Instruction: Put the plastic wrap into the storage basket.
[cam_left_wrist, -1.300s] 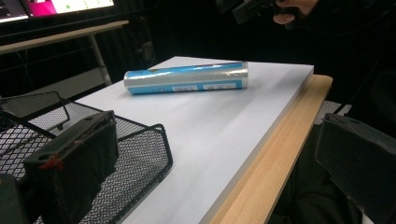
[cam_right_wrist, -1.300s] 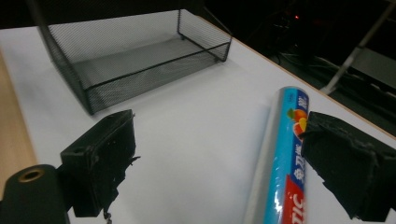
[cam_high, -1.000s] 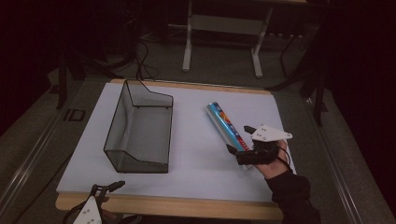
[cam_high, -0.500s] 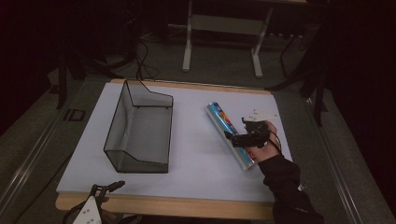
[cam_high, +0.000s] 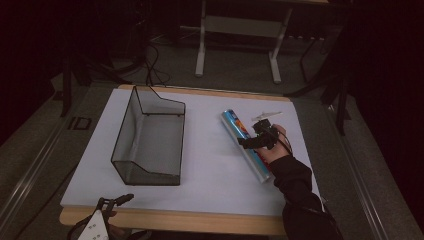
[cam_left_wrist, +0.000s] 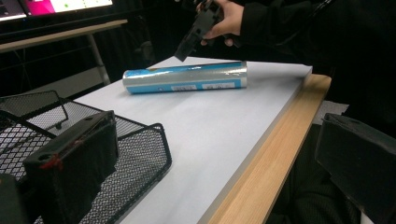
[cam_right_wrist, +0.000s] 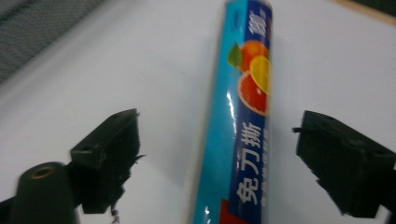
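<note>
A long blue roll (cam_high: 245, 145) with orange fruit pictures lies on the white table top (cam_high: 210, 170), right of centre, running from back left to front right. My right gripper (cam_high: 248, 141) hangs just over its middle. In the right gripper view the roll (cam_right_wrist: 243, 140) runs between the two jaws of my right gripper (cam_right_wrist: 219, 135), which is open and clear of the roll on both sides. My left gripper (cam_high: 115, 200) sits low at the table's front left edge, open (cam_left_wrist: 215, 130) with nothing between its jaws. From there the roll (cam_left_wrist: 187, 80) and the right gripper (cam_left_wrist: 187, 44) show farther off.
A black wire mesh basket (cam_high: 150, 145) stands on the left half of the table, its open top up, and its corner (cam_left_wrist: 140, 140) is close in front of my left gripper. The wooden front edge (cam_left_wrist: 261, 163) borders the table. A metal desk frame (cam_high: 235, 30) and floor cables lie beyond.
My right gripper has moved left and away from the person, from beside the roll to over it, tipping down toward it. The left gripper, roll and basket have stayed put.
</note>
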